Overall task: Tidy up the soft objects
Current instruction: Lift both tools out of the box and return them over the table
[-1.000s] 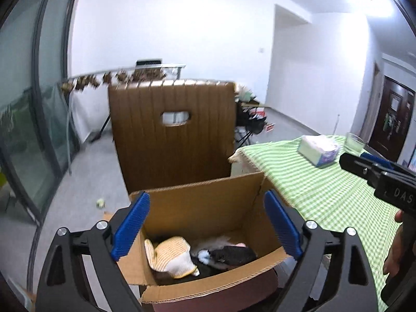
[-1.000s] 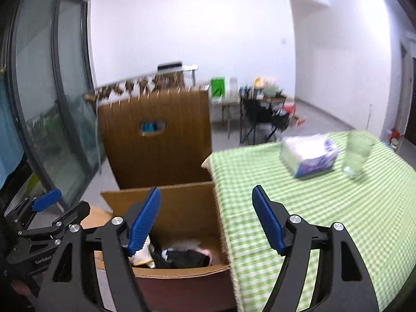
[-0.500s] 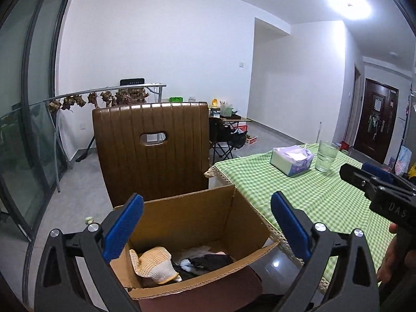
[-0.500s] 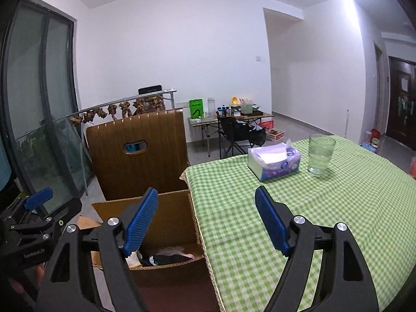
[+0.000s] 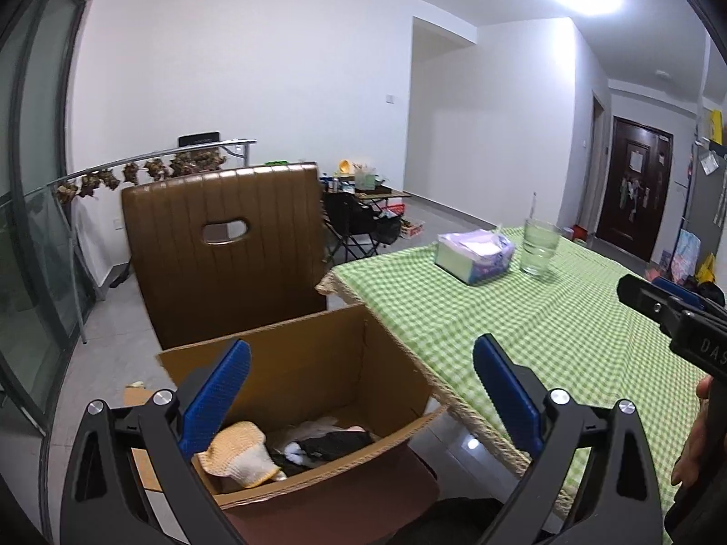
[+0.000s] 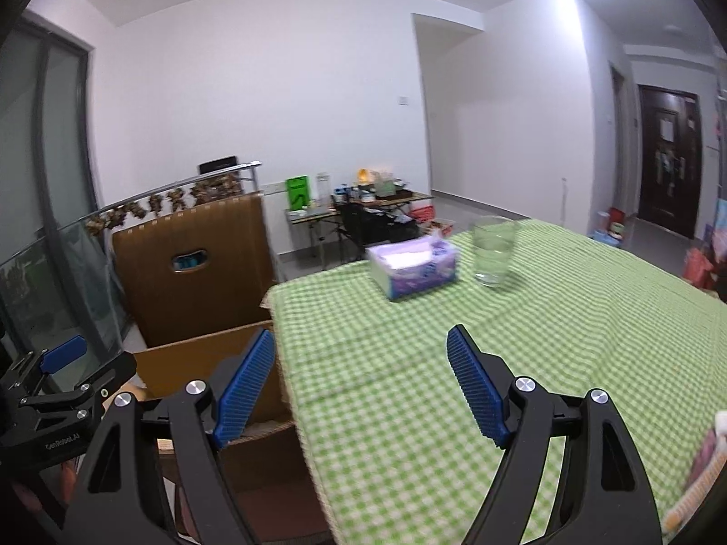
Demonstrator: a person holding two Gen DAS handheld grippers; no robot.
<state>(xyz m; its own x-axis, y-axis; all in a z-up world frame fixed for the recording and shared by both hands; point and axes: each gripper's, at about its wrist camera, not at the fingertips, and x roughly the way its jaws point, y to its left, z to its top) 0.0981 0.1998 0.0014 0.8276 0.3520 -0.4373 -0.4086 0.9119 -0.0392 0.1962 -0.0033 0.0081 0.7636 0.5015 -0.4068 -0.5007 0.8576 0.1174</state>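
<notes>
Cardboard forms the open box (image 5: 318, 363) that stands on a brown chair seat (image 5: 345, 504), just beside the near left corner of the table (image 5: 522, 318). The table carries a green-and-white checked cloth. Inside the box, at its bottom, lie the soft objects: a cream knitted glove (image 5: 241, 454) toward the left wall, and a dark fabric item (image 5: 331, 443) with a pale fabric piece (image 5: 318, 424) beside it toward the right wall. The exact nature of the dark and pale pieces cannot be told.

Left gripper (image 5: 359, 395): fingers spread wide, holding nothing, poised above the box opening. Its blue pads (image 5: 216, 393) frame the box interior in the left wrist view.

Right gripper (image 6: 359, 386): fingers spread wide, holding nothing, positioned over the left edge of the table. Its left blue pad overlaps the box wall; the right one lies over the cloth.

Toward the far edge of the table stand a tissue box (image 6: 411, 265) and a clear glass (image 6: 493, 250), near each other but apart. At the near right edge of the cloth in the right wrist view a pale, blurred object (image 6: 699, 468) shows; it cannot be identified.

Behind the box rises the ribbed brown chair back (image 5: 222, 245) with a handle slot.
</notes>
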